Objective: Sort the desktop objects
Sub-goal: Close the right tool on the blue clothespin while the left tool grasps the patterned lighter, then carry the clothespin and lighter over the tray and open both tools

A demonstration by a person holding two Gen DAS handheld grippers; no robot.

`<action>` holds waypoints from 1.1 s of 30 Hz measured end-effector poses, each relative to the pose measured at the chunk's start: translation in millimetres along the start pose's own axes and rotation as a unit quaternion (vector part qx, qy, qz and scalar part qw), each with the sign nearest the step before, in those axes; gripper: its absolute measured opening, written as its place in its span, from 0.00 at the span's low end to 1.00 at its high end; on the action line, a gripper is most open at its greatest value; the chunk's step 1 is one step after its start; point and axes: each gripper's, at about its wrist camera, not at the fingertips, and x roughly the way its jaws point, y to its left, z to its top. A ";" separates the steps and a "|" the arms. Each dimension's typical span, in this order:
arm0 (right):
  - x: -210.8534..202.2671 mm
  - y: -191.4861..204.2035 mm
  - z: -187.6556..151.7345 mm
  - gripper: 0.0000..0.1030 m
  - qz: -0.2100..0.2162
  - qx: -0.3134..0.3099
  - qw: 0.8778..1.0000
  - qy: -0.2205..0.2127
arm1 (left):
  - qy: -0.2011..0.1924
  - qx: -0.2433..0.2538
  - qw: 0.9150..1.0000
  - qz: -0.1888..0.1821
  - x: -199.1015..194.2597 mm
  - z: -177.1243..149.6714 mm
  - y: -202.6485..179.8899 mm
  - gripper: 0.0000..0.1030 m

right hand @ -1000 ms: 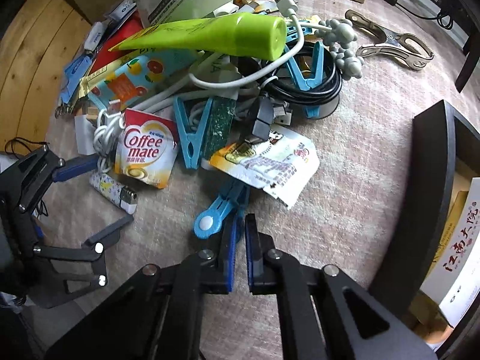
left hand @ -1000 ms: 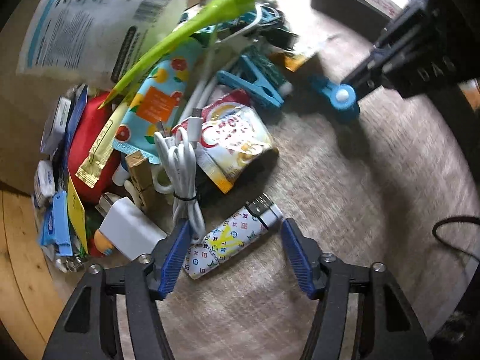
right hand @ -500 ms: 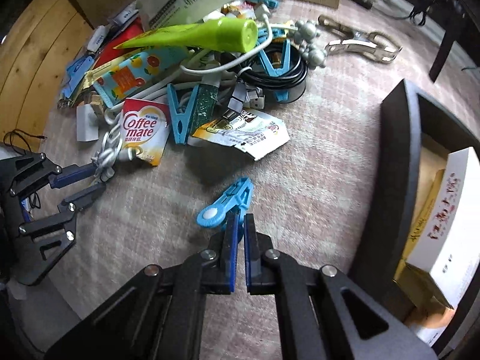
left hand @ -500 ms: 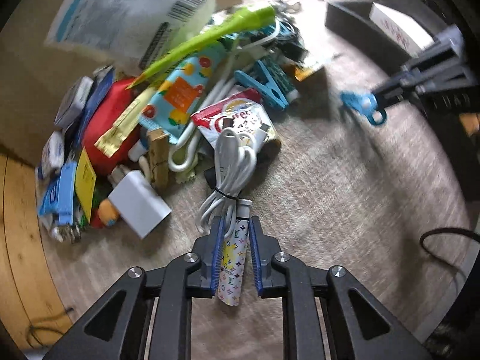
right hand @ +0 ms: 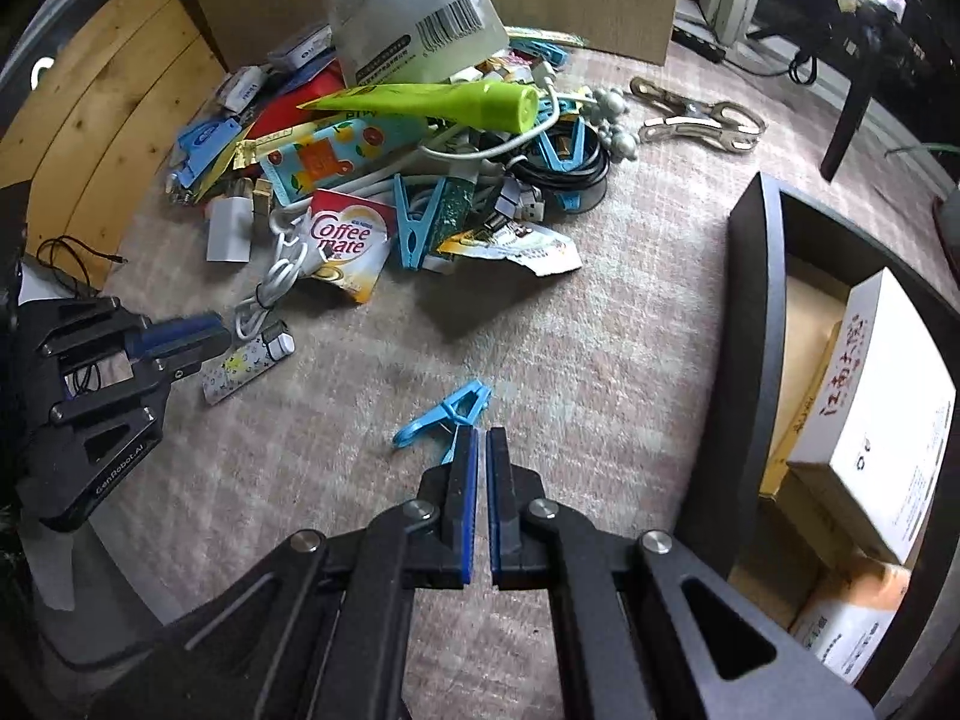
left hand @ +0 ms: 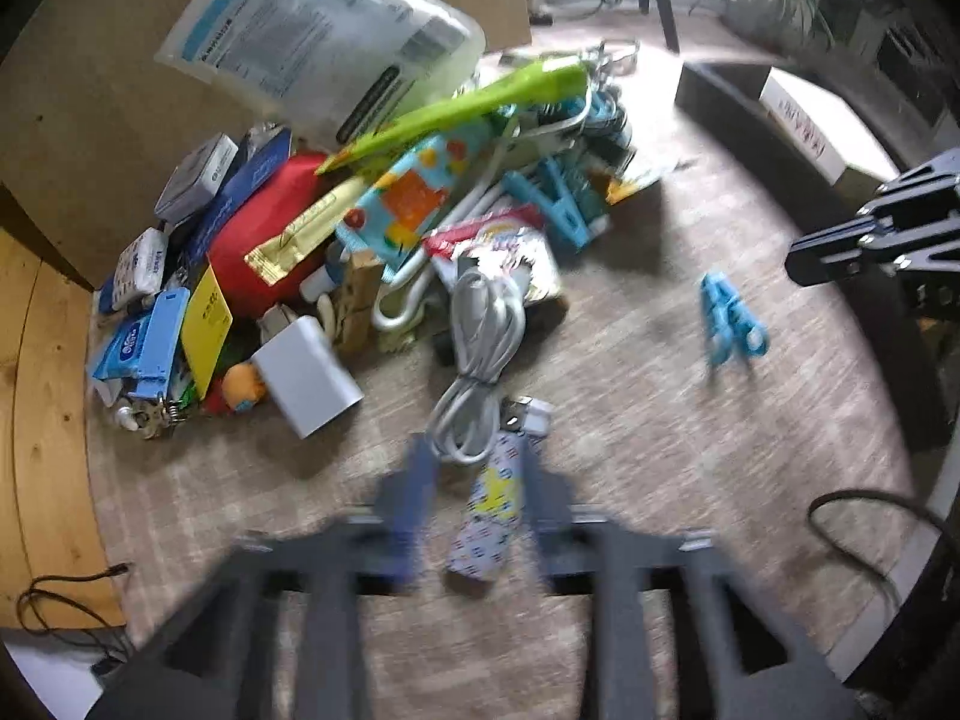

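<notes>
The lighter (left hand: 489, 516) lies on the mat (left hand: 630, 450) between the left gripper's (left hand: 474, 450) jaws. They have just been opening and do not squeeze it. It looks small, hard, light and slippery, so grab its long sides. The right gripper (right hand: 480, 450) is closed on the blue clip (right hand: 444, 414).

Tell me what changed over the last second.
The left gripper closed its fingers on the patterned lighter and drew it away from the pile. Its fingers have just been opening, and the lighter is now loose between them. The right gripper, shut on the blue clip throughout, carried it from the pile toward the black tray. The pile otherwise looks unchanged.
</notes>
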 end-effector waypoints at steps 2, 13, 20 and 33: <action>26.5 -7.9 7.2 0.04 0.011 0.007 1.000 0.014 | 0.009 0.021 1.000 0.013 4.8 -2.3 -2.3 0.45; 62.1 -11.9 12.9 0.26 0.042 0.070 0.995 0.060 | 0.043 0.038 0.998 -0.003 31.6 -9.2 -27.1 0.21; 67.4 -12.8 10.6 0.08 0.020 0.052 0.996 0.065 | 0.042 -0.025 0.997 -0.053 24.9 -24.8 -8.8 0.21; 24.9 -48.5 -18.2 0.07 0.034 0.055 0.997 0.034 | -0.011 -0.036 0.996 -0.083 -23.4 -20.8 -46.6 0.21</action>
